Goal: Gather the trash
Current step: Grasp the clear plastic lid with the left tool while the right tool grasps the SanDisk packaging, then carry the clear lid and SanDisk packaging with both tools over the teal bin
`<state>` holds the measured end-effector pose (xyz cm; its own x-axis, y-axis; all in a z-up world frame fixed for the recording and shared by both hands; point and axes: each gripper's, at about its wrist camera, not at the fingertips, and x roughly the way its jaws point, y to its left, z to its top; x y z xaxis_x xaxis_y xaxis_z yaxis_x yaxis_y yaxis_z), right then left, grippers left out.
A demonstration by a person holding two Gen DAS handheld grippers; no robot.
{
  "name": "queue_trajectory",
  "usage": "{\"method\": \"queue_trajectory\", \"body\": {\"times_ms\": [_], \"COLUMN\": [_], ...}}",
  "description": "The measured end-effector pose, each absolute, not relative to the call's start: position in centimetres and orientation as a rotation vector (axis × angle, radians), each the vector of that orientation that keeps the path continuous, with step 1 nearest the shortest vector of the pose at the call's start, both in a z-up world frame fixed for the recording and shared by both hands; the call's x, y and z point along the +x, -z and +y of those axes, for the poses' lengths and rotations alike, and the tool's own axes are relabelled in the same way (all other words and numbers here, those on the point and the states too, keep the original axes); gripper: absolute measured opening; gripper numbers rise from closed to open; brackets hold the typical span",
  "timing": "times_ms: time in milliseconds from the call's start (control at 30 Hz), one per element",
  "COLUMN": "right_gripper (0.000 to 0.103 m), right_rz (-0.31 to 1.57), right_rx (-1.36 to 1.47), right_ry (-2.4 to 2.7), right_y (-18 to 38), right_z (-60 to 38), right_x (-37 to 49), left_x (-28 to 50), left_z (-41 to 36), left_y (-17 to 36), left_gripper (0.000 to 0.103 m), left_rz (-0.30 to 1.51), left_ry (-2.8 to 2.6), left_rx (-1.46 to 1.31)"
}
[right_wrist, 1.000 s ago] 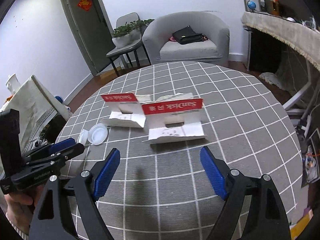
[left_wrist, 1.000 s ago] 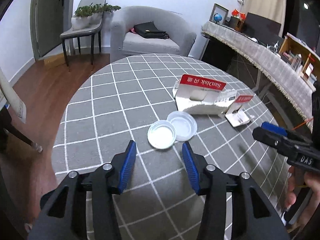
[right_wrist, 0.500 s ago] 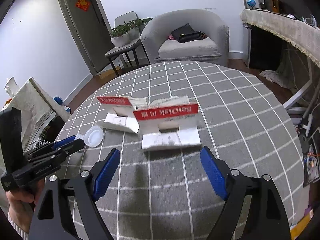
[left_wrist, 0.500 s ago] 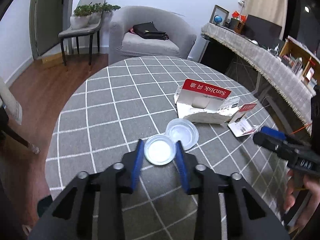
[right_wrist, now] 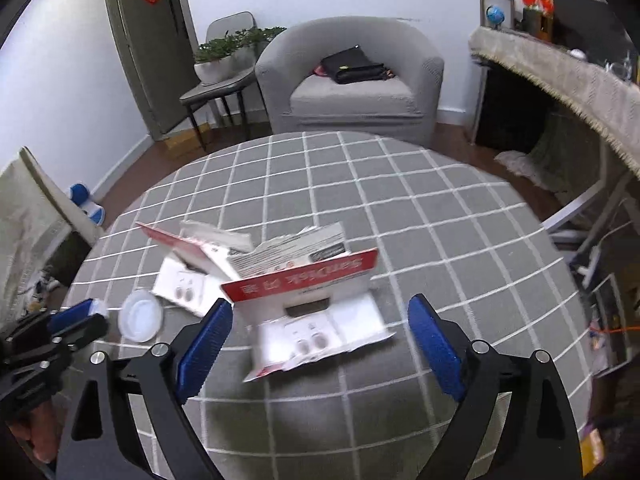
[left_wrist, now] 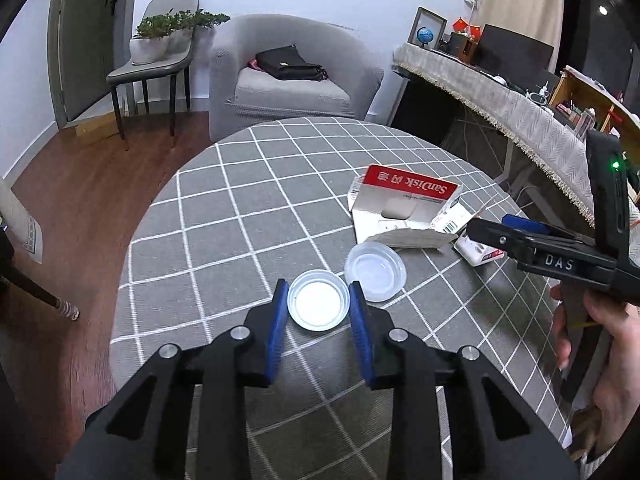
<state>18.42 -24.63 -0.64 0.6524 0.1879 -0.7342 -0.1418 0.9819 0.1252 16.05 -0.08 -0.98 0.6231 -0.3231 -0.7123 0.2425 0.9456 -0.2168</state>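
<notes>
Nearest me, my left gripper (left_wrist: 319, 307) had its fingers (left_wrist: 280, 312) closed in on the small clear lid (left_wrist: 319, 305), one blue pad each side at the rim. I judged it gripped, though the lid was not yet off the worktop (left_wrist: 224, 216). Taking that lid as landmark: a second clear lid (left_wrist: 375, 271) lay just right of it and a bit farther, rims nearly touching. Beyond that sat a torn red-and-white SanDisk pack (left_wrist: 404, 210), folded open, w/ a smaller white card piece (left_wrist: 478, 250) to its right.

My right gripper (right_wrist: 320, 338) was wide open, its fingers having just spread further, straddling the nearer opened pack (right_wrist: 316, 312); pads weren't touching it as far as I could see.

Progress, my guess: early. Nothing looked binned; both lids, both packs and the card scrap were all on the worktop.

View diffs: left cam showed the lid grip plus the right gripper side-on, w/ a hand under it. Right cam showed two separate packs, the farther pack (right_wrist: 192, 260) left of the near one, only one lid, and no grip detail. It was blurry up close. No bin ID'd in either.
</notes>
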Motion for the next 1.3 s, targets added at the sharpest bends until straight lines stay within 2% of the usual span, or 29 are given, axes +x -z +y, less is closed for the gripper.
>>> {"method": "queue_trajectory", "body": {"times_ms": [433, 467, 500, 533, 1000, 1300], "right_gripper": [0.09, 0.089, 0.078, 0.075, 0.075, 0.075], "right_rz": [0.83, 0.832, 0.836, 0.841, 0.782, 0.71], "right_rx": [-0.042, -0.028, -0.025, -0.02, 0.013, 0.011], "right_ry": [-0.284, -0.276, -0.267, -0.262, -0.19, -0.343], "right_y": [0.8, 0.8, 0.8, 0.8, -2.1, -4.3], "right_z": [-23.0, -23.2, -23.1, -23.3, -25.7, -22.4], "right_x": [20.5, 20.7, 20.8, 21.0, 17.6, 14.3], "left_x": [15.9, 15.9, 15.9, 15.8, 13.7, 11.9], "left_z": [1.7, 1.9, 2.0, 2.1, 4.3, 4.2], "left_y": [0.6, 0.6, 0.6, 0.6, -1.1, -2.0], "left_gripper": [0.032, 0.032, 0.032, 0.032, 0.032, 0.033], "left_rz": [0.837, 0.839, 0.841, 0.841, 0.8, 0.775], "left_ry": [0.32, 0.321, 0.32, 0.319, 0.288, 0.248], "left_rx": [-0.109, -0.106, -0.104, -0.105, -0.158, -0.156]}}
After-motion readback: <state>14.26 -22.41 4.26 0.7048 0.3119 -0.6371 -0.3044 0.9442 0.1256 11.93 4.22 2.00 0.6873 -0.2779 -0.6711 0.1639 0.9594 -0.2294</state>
